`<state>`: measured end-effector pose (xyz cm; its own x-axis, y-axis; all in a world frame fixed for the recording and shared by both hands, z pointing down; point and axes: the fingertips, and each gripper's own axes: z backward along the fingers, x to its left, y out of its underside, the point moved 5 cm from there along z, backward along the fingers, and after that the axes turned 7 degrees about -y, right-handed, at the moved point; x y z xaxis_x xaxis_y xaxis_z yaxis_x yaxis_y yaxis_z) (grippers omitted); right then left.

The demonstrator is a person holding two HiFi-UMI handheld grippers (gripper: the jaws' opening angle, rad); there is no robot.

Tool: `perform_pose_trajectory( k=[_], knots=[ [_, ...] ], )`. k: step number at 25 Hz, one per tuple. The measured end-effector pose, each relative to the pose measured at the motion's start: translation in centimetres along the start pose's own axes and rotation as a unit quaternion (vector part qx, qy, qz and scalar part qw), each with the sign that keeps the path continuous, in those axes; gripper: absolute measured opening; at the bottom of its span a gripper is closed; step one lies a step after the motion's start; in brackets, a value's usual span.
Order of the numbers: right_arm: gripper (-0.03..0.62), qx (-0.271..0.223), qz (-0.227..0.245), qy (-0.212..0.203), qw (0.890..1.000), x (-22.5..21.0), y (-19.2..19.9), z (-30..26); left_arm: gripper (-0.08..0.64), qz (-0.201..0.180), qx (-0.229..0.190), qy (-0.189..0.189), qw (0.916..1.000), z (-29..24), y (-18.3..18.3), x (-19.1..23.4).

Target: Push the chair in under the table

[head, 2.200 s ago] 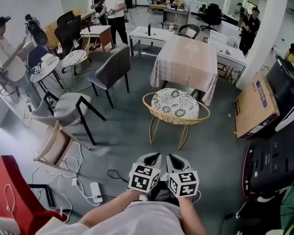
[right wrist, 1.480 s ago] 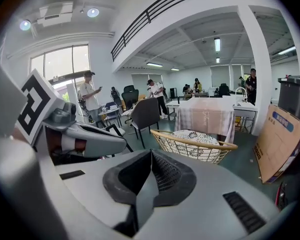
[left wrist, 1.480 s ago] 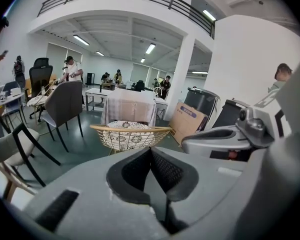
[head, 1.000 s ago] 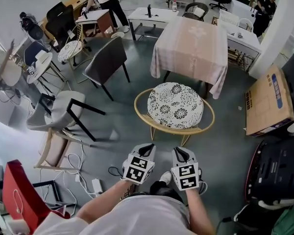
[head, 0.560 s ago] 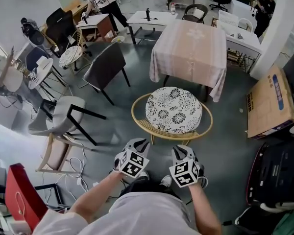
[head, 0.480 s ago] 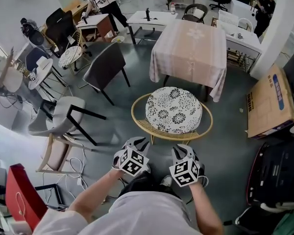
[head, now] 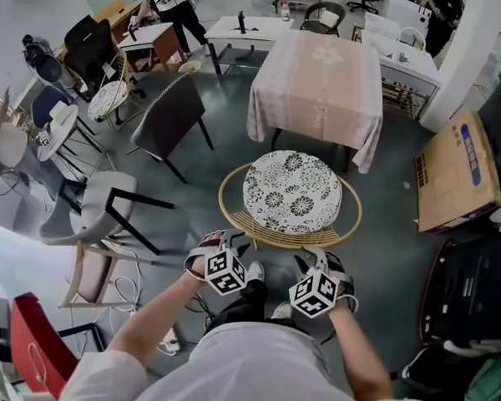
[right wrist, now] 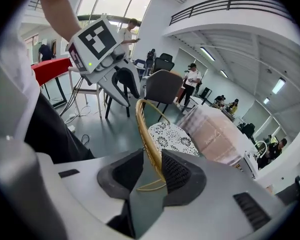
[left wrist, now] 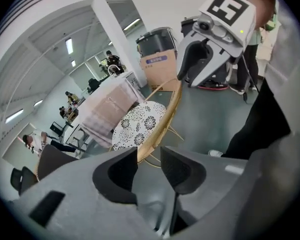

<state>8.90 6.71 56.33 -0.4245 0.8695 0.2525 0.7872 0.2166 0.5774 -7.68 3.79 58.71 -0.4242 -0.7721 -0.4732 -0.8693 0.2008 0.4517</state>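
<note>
Jaws just opening, left tool (head: 223, 241) and right tool (head: 314, 260) straddle one chair's (head: 290, 192) rim.

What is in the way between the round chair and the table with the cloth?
Nothing visible is. The chair stands right in front of the table, and nothing shows in the small gap between them.
</note>
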Motion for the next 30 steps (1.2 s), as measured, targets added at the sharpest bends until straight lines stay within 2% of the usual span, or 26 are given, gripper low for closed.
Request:
perform_pose_trajectory(
  k=[4, 10, 17, 19, 20, 24, 30],
  knots=[
    [0.094, 0.022, 0.020, -0.010, 0.999, -0.3, -0.1, -1.3, 0.140, -0.051, 0.005, 0.016, 0.9986, -1.5, 0.9, 0.5],
    [0.097, 0.060, 0.055, -0.014, 0.997, -0.6, 0.2, -2.9, 0.141, -0.126, -0.017, 0.028, 0.9914, -2.2, 1.3, 1.1],
    [0.097, 0.070, 0.066, -0.023, 0.995, -1.0, 0.0, -4.1, 0.141, -0.165, -0.020, 0.054, 0.9846, -3.7, 0.9, 1.1],
    [0.097, 0.072, 0.061, -0.031, 0.995, -1.0, -0.1, -4.4, 0.138, -0.170, -0.022, 0.064, 0.9831, -4.0, 0.6, 1.1],
    [0.095, 0.073, 0.056, -0.035, 0.995, -1.1, -0.1, -4.5, 0.114, -0.168, -0.021, 0.071, 0.9830, -4.1, 0.5, 1.2],
    [0.097, 0.084, 0.030, -0.058, 0.994, -1.5, -0.3, -4.5, 0.114, -0.155, -0.015, 0.088, 0.9839, -4.1, 0.3, 1.5],
    [0.095, 0.086, 0.015, -0.060, 0.994, -1.7, -0.3, -4.5, 0.119, -0.137, -0.011, 0.101, 0.9853, -4.4, 0.3, 1.7]
  ],
)
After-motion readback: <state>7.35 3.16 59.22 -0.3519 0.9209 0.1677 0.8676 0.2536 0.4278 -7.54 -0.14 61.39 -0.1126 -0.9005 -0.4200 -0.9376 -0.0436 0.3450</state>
